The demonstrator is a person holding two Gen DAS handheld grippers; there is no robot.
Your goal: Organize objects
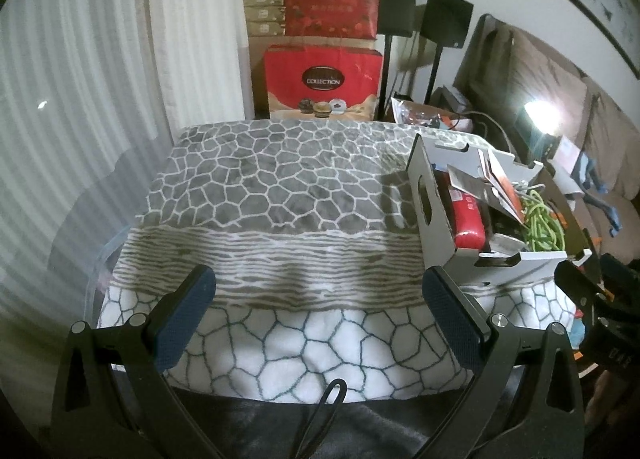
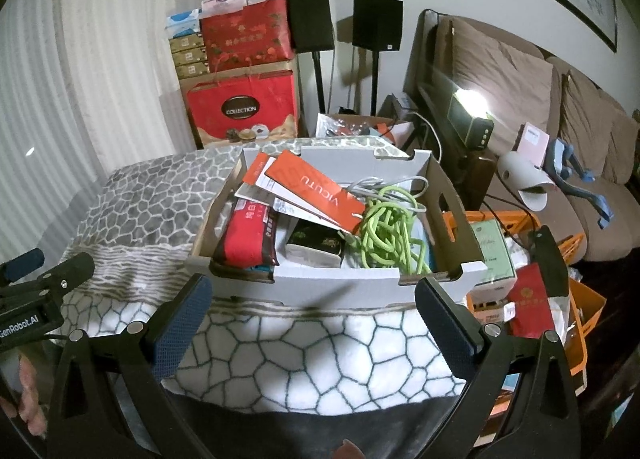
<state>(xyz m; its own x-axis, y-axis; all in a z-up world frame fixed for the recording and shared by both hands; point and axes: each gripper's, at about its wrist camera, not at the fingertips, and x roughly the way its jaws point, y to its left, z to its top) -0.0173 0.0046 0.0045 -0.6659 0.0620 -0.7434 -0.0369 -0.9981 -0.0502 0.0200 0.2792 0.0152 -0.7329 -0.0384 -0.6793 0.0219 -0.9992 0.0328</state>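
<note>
An open cardboard box [image 2: 340, 287] stands on a patterned blanket [image 2: 152, 199]. It holds a red packet [image 2: 248, 231], orange VICUTU tags [image 2: 312, 183], a coiled green cord [image 2: 388, 231], a grey cable [image 2: 384, 185] and a dark small box [image 2: 316, 245]. My right gripper [image 2: 314, 307] is open and empty, just in front of the box's near wall. My left gripper [image 1: 318, 299] is open and empty over the blanket [image 1: 280, 187], left of the box [image 1: 436, 215]. The green cord [image 1: 544, 223] and red packet [image 1: 468, 219] show there too.
Red gift bags [image 2: 244, 111] and stacked boxes stand behind the blanket by a curtain. Two black speakers on stands [image 2: 376, 23] are at the back. A sofa [image 2: 520, 99] is on the right. Orange crates [image 2: 576, 299] with packets sit right of the box.
</note>
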